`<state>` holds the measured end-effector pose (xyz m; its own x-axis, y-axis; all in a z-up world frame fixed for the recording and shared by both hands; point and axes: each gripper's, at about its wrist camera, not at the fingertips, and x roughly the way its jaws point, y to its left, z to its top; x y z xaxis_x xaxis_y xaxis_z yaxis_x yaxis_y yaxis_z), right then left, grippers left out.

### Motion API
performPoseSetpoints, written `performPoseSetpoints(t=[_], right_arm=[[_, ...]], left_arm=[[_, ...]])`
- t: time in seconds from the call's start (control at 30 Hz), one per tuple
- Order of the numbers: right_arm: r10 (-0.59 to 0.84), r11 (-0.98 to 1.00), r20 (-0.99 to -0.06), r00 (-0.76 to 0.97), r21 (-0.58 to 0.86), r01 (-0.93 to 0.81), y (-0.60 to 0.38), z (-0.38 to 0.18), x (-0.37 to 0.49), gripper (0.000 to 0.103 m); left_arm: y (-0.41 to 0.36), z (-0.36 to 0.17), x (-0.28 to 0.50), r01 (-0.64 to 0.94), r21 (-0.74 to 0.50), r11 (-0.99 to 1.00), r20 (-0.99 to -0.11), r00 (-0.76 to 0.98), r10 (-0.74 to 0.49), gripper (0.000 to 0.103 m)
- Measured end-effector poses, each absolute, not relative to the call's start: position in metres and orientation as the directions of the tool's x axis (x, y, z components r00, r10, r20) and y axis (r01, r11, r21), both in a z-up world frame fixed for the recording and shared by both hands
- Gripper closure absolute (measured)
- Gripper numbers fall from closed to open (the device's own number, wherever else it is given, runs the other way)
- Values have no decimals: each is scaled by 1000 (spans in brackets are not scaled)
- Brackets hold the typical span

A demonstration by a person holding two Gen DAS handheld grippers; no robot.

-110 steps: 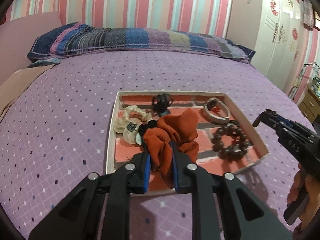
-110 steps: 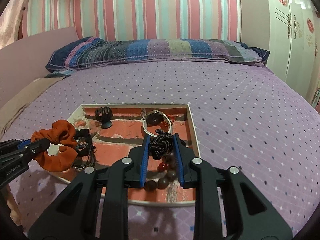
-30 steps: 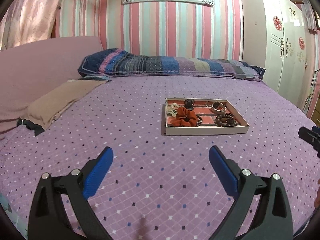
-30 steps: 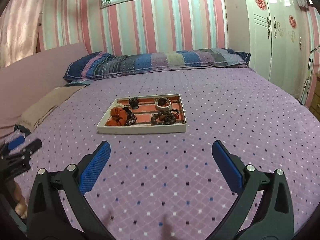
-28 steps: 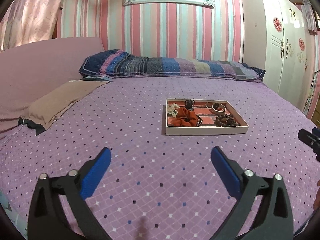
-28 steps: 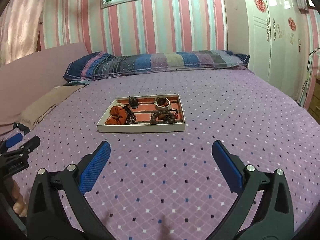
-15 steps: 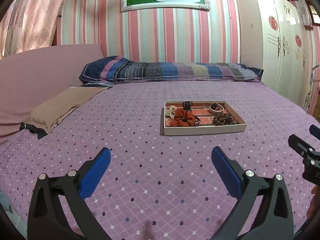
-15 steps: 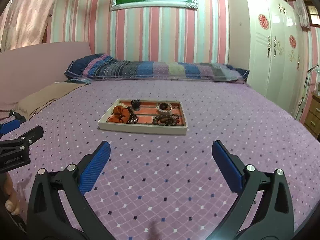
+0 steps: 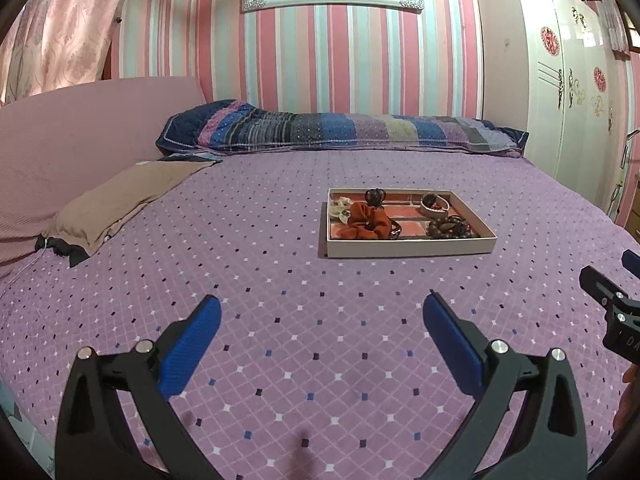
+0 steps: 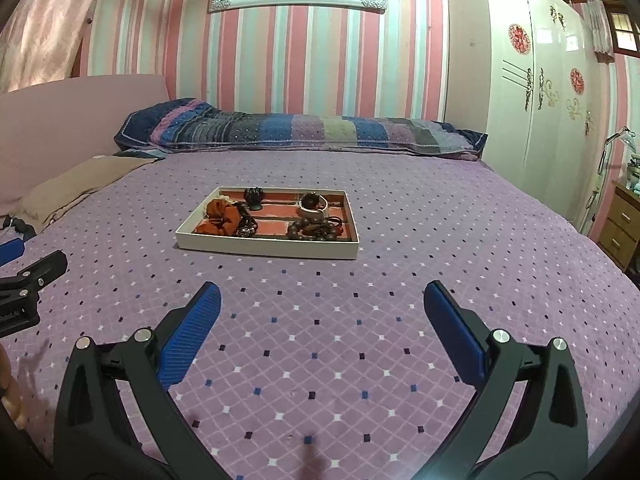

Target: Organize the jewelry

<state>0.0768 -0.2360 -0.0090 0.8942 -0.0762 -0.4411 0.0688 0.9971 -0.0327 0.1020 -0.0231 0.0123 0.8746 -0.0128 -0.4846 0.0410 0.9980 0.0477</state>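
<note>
One shallow rectangular cream cardboard tray (image 9: 408, 247) lies on the purple diamond-print bed (image 9: 280, 320), at twelve o'clock from both grippers, holding one rust fabric scrunchie (image 9: 366, 222) and one dark beaded bracelet (image 9: 446, 227); left gripper (image 9: 320, 326) and right gripper (image 10: 322, 312) gape wide, empty

Home bedroom: bed (image 9: 320, 320), pillow (image 9: 340, 132) (striped), wardrobe (image 10: 540, 100).

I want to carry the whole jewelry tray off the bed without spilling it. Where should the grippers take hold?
Judging by its shape, grip the tray by its two short end walls, left gripper at the scrunchie end, right gripper at the bead bracelet end. The thin upright rim suits a pinch from above, and the two ends should keep it level.
</note>
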Motion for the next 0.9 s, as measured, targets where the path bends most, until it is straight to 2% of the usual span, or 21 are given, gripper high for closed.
performPoseSetpoints(t=[0.9], right_arm=[[-142,990,-429,892,-61,128,-239,-12,73,4]], left_arm=[[-20,11,102,28,54,998,-478,878,1,4]])
